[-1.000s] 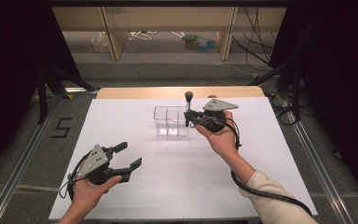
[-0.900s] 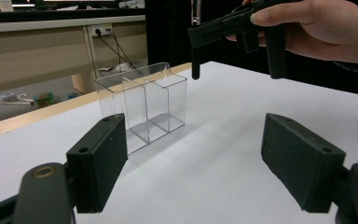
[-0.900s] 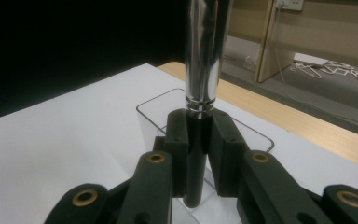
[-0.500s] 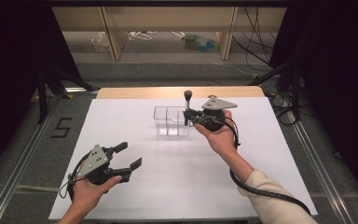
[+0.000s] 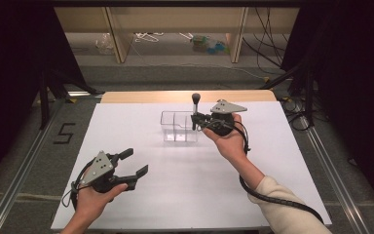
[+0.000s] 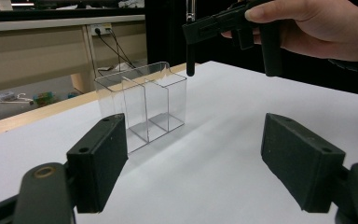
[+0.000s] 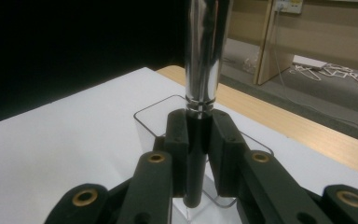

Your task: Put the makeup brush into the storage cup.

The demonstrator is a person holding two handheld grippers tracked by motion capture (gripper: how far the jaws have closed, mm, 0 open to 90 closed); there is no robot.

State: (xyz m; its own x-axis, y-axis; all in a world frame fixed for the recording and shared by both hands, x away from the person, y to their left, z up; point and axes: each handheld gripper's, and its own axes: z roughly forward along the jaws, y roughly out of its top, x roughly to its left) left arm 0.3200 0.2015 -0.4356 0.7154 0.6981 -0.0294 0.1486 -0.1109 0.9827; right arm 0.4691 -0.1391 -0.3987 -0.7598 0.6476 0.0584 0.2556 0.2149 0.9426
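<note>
The right gripper (image 5: 195, 118) is clenched on a slim upright tool (image 7: 200, 88), chrome shaft above and black handle below, its lower end just over the near compartment of a clear plastic divided box (image 5: 178, 126). Well apart from the box, the left gripper (image 5: 132, 162) hangs released above the smooth white tabletop (image 5: 185, 190).

the slim upright tool (image 7: 200, 93) has a glossy chromed metal upper barrel and a matt black handle. the clear divided box (image 6: 142, 105) looks like smooth, shiny plastic. the white tabletop (image 5: 185, 180) is matt and paper-like, edged with pale wood. the jaws are dull black plastic.
</note>
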